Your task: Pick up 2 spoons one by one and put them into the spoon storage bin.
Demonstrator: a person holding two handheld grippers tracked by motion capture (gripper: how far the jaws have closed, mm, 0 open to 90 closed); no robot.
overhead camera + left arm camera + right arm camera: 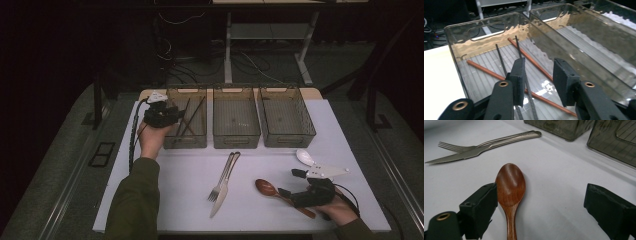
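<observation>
My left gripper (172, 114) hovers over the left clear bin (186, 145), held by a hand in a green sleeve. In the left gripper view its jaws (540, 62) stand apart with nothing pressed between the pads. Below them, on the bin floor, lie two brown chopsticks (534, 62) and two black chopsticks (500, 55). My right gripper (291, 182) rests low at the table's front right, wide open. A wooden spoon (510, 185) lies on the white table between its jaws, its bowl close beside the left jaw, untouched by the pads.
A fork (215, 192) and a knife (221, 197) lie side by side at mid-table. A white spoon (304, 156) lies behind the right gripper. The middle bin (236, 141) and right bin (289, 141) stand in a row along the far edge.
</observation>
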